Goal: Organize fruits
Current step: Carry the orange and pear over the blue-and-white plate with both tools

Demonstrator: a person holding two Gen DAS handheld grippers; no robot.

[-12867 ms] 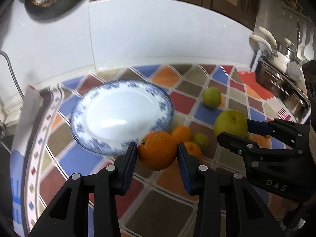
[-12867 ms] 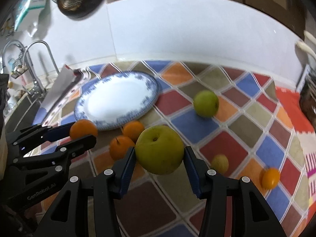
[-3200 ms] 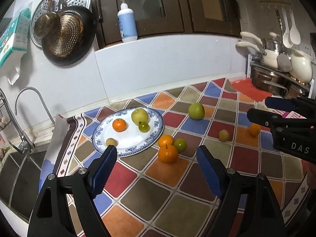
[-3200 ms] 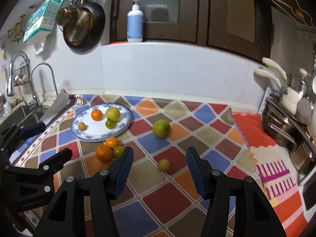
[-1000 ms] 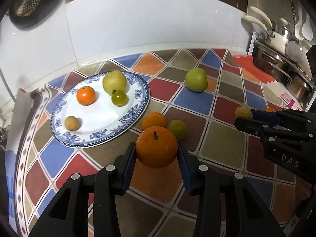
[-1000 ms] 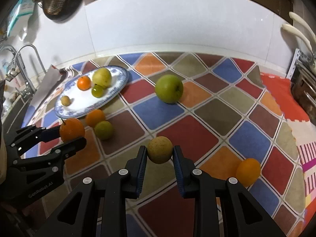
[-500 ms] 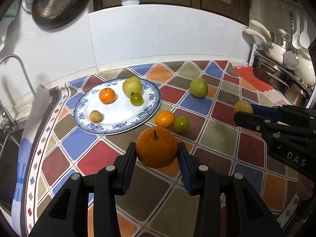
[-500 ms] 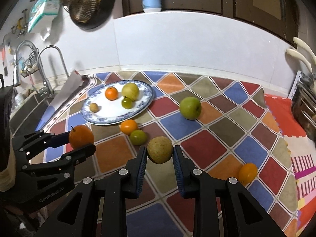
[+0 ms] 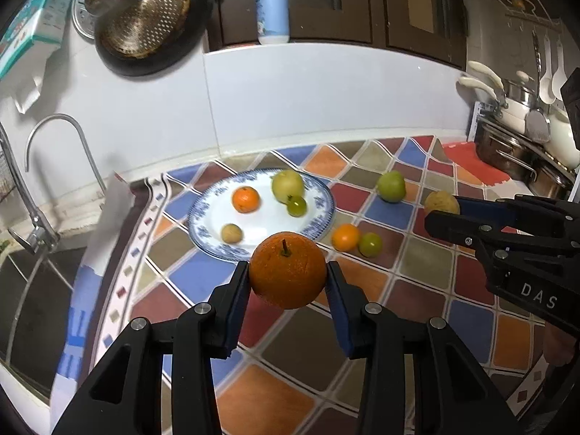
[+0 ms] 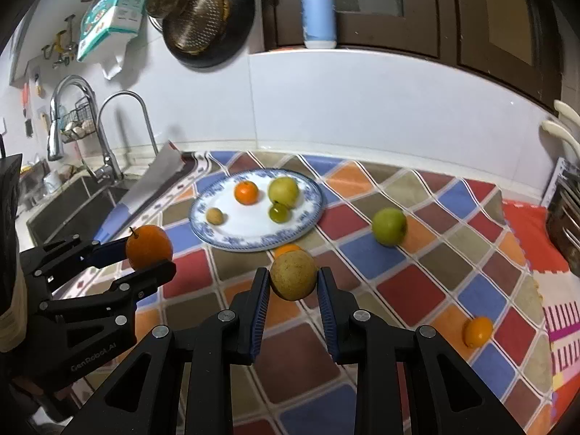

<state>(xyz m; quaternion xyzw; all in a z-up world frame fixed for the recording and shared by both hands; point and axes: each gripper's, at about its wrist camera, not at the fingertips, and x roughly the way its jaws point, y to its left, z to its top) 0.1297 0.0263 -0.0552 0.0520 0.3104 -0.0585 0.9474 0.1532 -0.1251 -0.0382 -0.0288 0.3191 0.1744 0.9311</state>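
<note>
Two claws are each closed on a fruit above the tiled surface: left claw (image 9: pixel 288 282), lettered "GenRobot.AI", grips a large orange (image 9: pixel 288 270); right claw (image 10: pixel 293 288), lettered "DAS", grips a brownish-yellow fruit (image 10: pixel 293 274). Farther off, the blue-rimmed plate (image 10: pixel 217 239) carries four fruits.

White tiled wall (image 9: pixel 290 101), dark cabinets (image 10: pixel 417 7)

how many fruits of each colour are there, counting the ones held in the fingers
orange: 4 (large orange held by left gripper, one on the plate, one beside the plate, one far right)
green: 3 (apple, small one on the plate, small one on the cloth)
yellow-green: 1 (large fruit on the plate)
tan-brown: 2 (one held by right gripper, small one on the plate)
total: 10
</note>
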